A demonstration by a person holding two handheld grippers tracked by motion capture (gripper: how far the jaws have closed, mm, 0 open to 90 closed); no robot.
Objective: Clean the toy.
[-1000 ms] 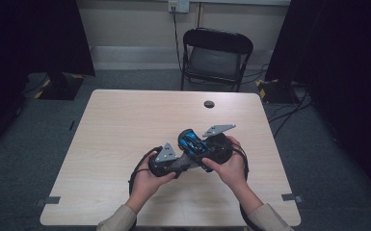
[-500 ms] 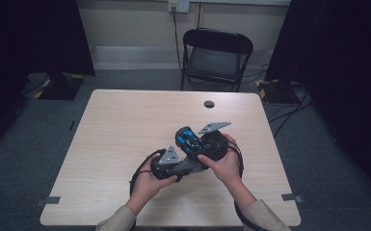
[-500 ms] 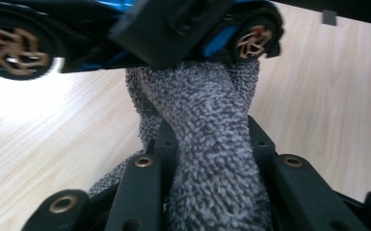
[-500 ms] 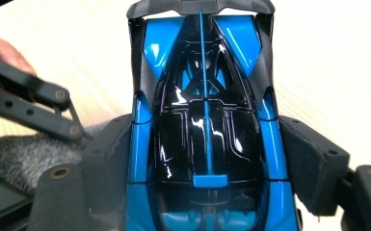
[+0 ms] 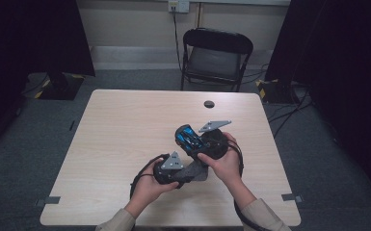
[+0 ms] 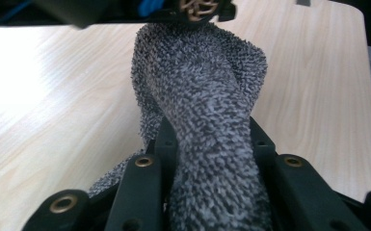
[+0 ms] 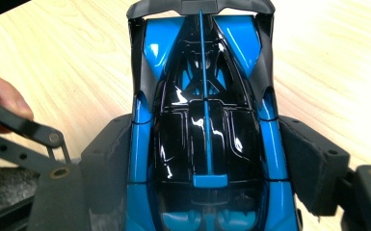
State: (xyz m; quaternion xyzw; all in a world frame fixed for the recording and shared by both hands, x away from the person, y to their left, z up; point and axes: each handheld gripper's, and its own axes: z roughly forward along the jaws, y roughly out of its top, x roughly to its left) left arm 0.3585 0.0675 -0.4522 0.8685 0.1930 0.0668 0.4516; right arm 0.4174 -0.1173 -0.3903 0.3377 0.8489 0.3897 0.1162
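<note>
My right gripper (image 7: 202, 154) is shut on a glossy blue and black toy car (image 7: 202, 110), with a pad (image 7: 308, 149) pressed to each side of its body. In the high view the car (image 5: 188, 137) is held above the table, right of middle. My left gripper (image 6: 207, 139) is shut on a grey terry cloth (image 6: 202, 110). The cloth rises from the jaws and reaches up to the car's underside (image 6: 192, 7). From above, the left gripper (image 5: 192, 171) sits just below and left of the car, and the cloth (image 5: 200, 172) pokes out between the hands.
A light wooden table (image 5: 125, 125) spreads out to the left and far side. A small black round thing (image 5: 209, 104) lies near its far edge. A black folding chair (image 5: 217, 53) stands behind the table. Cables trail from both grippers at the near edge.
The left hand has slid slightly toward the near edge, under the car. Both grips stay as they were.
</note>
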